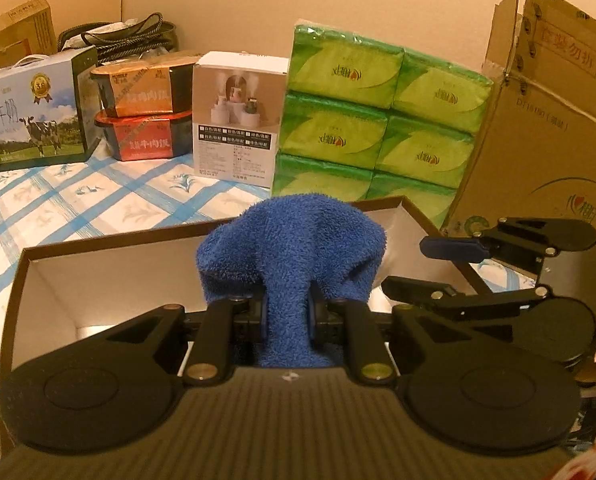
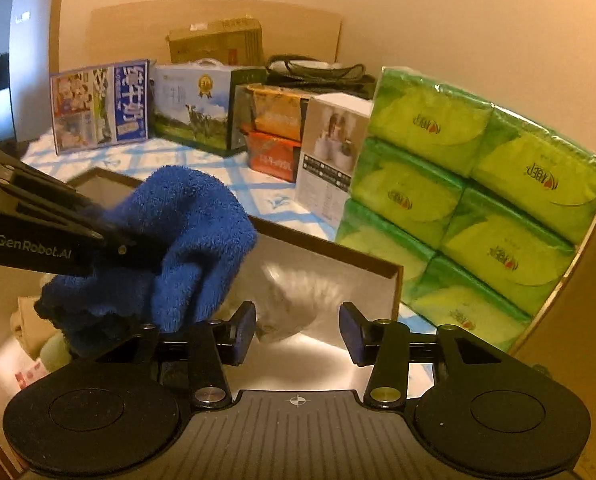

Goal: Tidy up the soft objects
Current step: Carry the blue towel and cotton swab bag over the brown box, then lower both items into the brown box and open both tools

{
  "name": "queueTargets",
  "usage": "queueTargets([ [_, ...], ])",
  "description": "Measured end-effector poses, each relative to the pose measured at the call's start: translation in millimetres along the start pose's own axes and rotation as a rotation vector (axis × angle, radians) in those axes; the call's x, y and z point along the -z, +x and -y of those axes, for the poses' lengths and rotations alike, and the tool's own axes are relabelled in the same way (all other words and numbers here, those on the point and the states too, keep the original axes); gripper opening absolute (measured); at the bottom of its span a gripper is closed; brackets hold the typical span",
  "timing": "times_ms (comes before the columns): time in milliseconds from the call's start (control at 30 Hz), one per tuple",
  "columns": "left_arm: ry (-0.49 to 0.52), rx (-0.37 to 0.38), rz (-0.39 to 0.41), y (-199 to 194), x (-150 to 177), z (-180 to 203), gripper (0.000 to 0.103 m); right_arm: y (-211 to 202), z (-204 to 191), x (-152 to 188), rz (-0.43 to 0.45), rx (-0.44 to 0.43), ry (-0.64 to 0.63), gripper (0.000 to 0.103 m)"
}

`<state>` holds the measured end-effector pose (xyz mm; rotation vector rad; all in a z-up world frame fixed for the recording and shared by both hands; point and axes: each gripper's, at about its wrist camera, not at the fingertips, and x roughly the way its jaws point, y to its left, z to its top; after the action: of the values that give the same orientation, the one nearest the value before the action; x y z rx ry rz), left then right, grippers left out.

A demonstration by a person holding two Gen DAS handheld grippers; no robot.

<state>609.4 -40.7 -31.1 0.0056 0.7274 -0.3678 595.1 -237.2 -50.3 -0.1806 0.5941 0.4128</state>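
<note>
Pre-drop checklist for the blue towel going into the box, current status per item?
1. Left gripper clamped on blue towel: ok.
2. Right gripper clear of towel: ok, jaws apart, nothing between.
3. Towel over open box: ok.
4. Free floor space in box: cannot tell, a pale soft item lies inside.
5. Green tissue packs clear of box rim: ok.

Open box [image 1: 110, 248] leaves room inside (tissue packs [image 1: 378, 120] crowd behind).
</note>
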Motion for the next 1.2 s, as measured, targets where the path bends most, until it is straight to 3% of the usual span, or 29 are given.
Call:
queueTargets([
  [200,0.0,-0.002,-0.006,2.6,1.0,0.5,0.015,-1.3,-3.5,0.3,-0.033,0.006,-0.018,0.047],
  [733,0.035,0.007,0.007,8.4,-8.9,14.5,0.017,-9.8,0.9,1.8,-0.022,0.003,0.002,0.047],
  [833,0.051,0.013,0.014,11.5,-10.2,16.6,0.028,-10.1,2.5,2.2,-0.019,0.01,0.003,0.047],
  [900,0.06,0.0,0.031,10.1,-11.3,17.4,0.052,-10.1,2.8,2.5,-0.021,0.012,-0.001,0.047],
  [933,0.061,-0.005,0.04,8.6,-11.3,17.0,0.057,-10.4,2.9,2.6,-0.021,0.012,-0.002,0.047],
  [1200,0.067,-0.035,0.023,-15.8,2.3,5.4,0.06,-22.5,1.3,10.6,-0.034,-0.026,0.008,0.055],
])
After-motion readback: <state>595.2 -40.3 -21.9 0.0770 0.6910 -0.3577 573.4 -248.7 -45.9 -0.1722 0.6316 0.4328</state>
